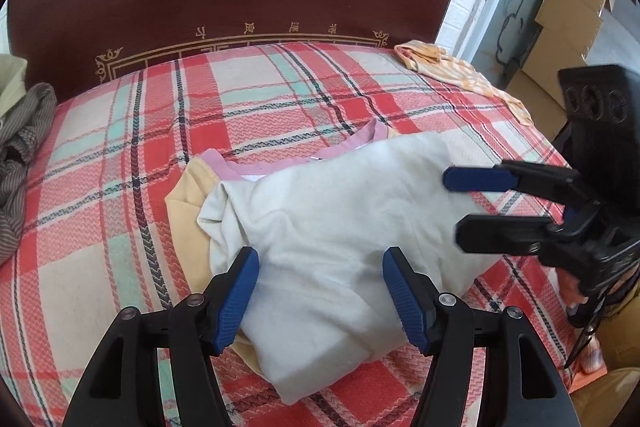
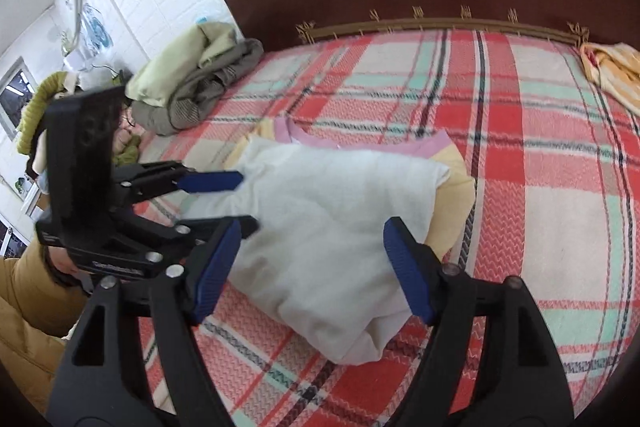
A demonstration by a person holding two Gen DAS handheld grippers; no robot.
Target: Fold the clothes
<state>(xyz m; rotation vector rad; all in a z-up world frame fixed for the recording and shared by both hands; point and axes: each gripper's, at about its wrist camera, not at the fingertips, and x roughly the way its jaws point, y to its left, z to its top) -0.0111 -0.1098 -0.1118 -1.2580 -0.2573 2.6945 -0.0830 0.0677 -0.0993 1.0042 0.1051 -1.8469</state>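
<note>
While both grippers gape, shirt (image 1: 320,227) lies mid-bed.

Lies folded into a lumpy packet mid-bed: a cream shirt (image 1: 320,227) with pink collar band and pale yellow sleeves peeking out at the far and side edges, cream back panel uppermost, surface softly wrinkled.

One folded cream shirt (image 1: 320,227), one orange patterned garment (image 1: 460,75), one grey-green clothes pile (image 2: 196,79), two claws (image 1: 320,291) (image 2: 312,267)
</note>
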